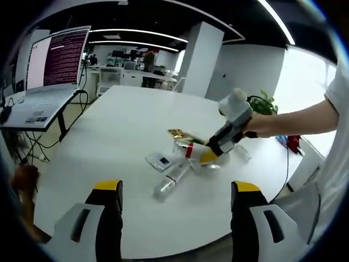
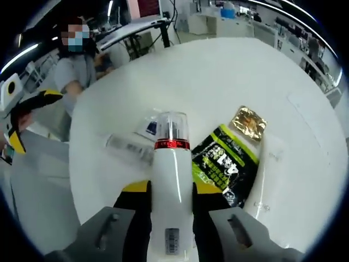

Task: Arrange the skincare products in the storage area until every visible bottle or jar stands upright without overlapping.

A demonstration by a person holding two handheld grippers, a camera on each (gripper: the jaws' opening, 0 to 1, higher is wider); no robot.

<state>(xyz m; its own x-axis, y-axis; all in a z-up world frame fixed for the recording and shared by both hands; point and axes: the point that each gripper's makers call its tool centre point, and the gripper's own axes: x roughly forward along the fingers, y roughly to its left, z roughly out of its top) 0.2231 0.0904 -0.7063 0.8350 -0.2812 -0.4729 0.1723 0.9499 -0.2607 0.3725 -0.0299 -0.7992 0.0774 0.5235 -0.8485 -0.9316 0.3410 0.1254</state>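
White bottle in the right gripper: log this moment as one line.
right gripper: shut on white bottle | left gripper: open, held off | clear bottle: lying on table | black-green pouch: flat

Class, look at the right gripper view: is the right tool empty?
No: the right tool is shut on a white bottle with a clear cap and red band, held between its yellow-tipped jaws above the white table.

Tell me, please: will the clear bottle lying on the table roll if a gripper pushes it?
The clear bottle lies on its side on the smooth white table, so it would probably roll. It looks transparent and possibly empty, thus likely light and easily knocked.
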